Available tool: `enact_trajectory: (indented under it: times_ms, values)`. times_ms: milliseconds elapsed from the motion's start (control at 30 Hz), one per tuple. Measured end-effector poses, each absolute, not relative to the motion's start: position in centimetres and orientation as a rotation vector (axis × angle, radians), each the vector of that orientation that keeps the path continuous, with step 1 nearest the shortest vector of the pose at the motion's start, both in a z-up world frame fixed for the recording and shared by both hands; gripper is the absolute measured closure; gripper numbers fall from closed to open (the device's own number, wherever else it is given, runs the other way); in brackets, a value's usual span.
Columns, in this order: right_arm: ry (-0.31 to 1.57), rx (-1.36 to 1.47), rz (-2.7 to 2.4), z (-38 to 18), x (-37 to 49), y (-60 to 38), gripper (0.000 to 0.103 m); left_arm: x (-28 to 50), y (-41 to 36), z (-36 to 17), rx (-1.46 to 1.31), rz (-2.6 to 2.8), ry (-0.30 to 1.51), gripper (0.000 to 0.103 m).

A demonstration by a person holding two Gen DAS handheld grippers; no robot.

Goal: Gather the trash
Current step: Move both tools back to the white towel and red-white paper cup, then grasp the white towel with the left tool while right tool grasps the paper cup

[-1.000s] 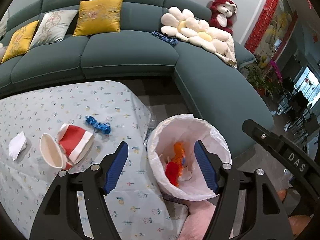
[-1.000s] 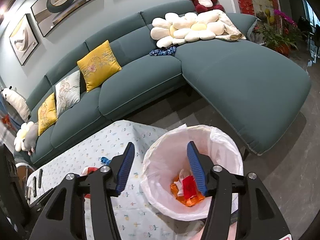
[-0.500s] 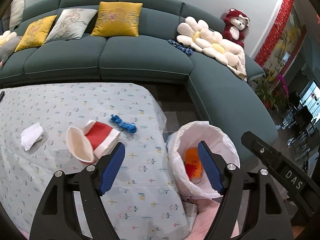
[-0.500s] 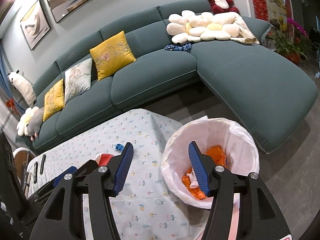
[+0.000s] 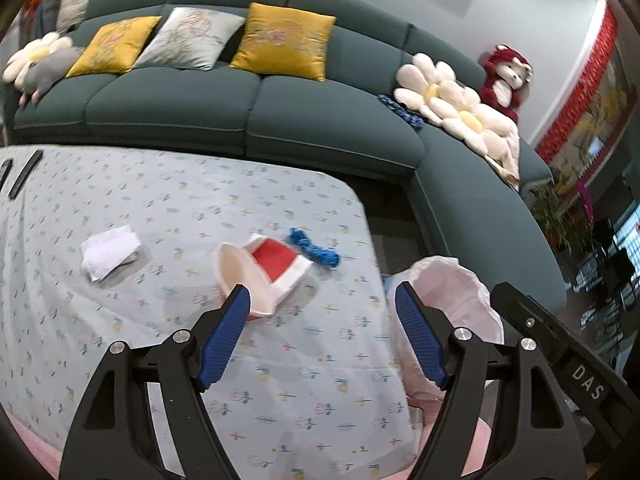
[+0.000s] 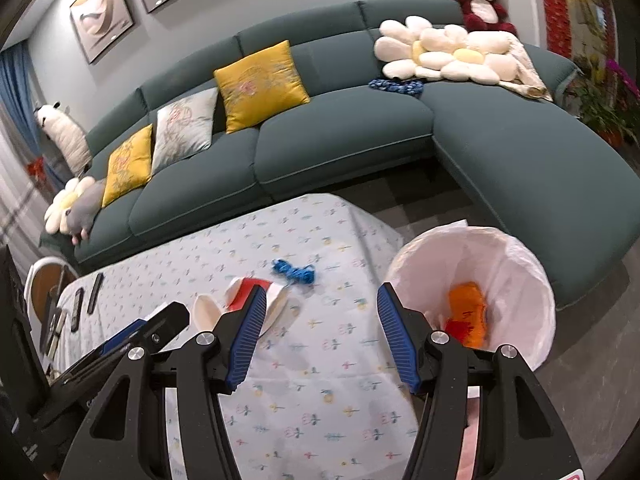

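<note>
Your left tool has its blue-padded fingers spread wide with nothing between them, pointing toward 12 o'clock. Your right tool is likewise spread wide and empty, aimed toward 12 o'clock; its black body shows at 4 o'clock in the left wrist view.

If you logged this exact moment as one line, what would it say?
left gripper: open, empty | right gripper: open, empty | on table: cup, blue scrap, tissue | bin: orange trash
</note>
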State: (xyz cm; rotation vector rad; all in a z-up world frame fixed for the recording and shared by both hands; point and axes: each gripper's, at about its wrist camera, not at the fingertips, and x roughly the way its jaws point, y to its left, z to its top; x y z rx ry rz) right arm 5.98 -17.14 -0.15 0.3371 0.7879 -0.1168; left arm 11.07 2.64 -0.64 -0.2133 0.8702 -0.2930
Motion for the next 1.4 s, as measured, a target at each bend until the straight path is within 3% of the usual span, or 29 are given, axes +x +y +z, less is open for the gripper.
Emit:
enact_trajectory:
  times_ms: [867,1400]
  values:
    - [0.925,0.246,-0.012,-5.1,10.2,-6.6,0.047,11.8,18.9,-7.6,-0.335,-0.034,0.964,0.032]
    - [1.067,0.247,-0.017,-11.1,17.7,-3.2,0.071,21.7,25.3,-13.4,-0.141,-0.112,1.074,0.03]
